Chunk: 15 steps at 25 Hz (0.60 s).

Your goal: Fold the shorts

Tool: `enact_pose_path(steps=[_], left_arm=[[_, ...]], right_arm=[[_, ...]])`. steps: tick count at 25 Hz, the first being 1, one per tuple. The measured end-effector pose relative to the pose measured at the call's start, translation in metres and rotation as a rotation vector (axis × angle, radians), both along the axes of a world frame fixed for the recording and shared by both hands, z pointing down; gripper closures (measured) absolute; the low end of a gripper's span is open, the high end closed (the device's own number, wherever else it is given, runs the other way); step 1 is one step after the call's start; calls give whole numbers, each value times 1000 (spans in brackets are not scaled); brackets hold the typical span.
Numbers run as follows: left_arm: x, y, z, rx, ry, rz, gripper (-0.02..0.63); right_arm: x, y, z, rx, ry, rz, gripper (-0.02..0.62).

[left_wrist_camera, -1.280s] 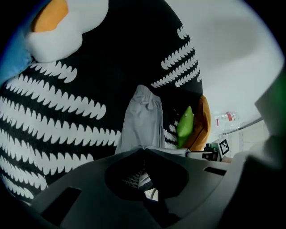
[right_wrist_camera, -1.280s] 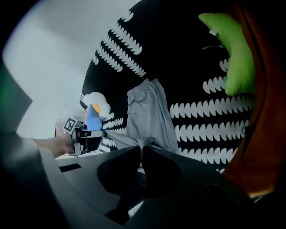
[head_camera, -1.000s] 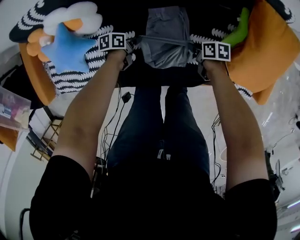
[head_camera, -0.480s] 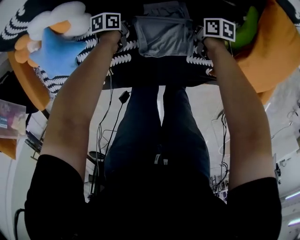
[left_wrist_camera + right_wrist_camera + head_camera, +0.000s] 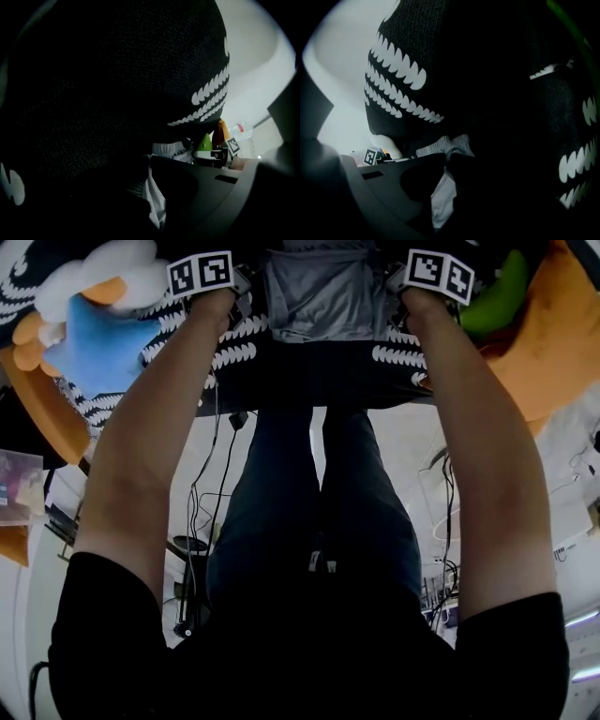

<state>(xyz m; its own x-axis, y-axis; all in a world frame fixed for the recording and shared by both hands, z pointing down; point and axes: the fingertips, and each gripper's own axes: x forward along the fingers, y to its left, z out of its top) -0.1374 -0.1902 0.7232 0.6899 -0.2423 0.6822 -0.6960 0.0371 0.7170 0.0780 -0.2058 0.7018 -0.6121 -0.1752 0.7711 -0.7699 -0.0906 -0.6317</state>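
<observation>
Both gripper views are mostly dark. The left gripper [image 5: 151, 199] is clamped on a pale edge of the shorts [image 5: 323, 301], and the right gripper [image 5: 440, 199] has shorts cloth pinched too, its jaws having just been easing apart. The shorts lie at the far middle of the black blanket [image 5: 309, 371], top cut off by the frame. Versus a second ago, grippers and shorts sit farther up the blanket.
</observation>
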Motion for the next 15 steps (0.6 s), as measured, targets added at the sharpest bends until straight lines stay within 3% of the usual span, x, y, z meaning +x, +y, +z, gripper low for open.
enact_pose_path(steps=[2,4,6,8,11,15], left_arm=[[-1,-7,4,5,21,-31,564],[-7,-11,7,6,7,-48,477],[-19,-12,7,18,-51,-52,442],[-35,-8,5,39,-166,-31,434],[-43,7,-2,116,-316,83,443],[4,34,-20,233,-306,287,446]], right_arm=[[-3,-11,3,26,-13,15,467],[-7,-20,3,50,-31,15,396],[-10,-26,-1,88,-34,3,382],[-9,-26,-6,135,-20,-26,380],[-2,-16,-14,189,13,-69,390],[13,7,-14,192,24,-60,408]])
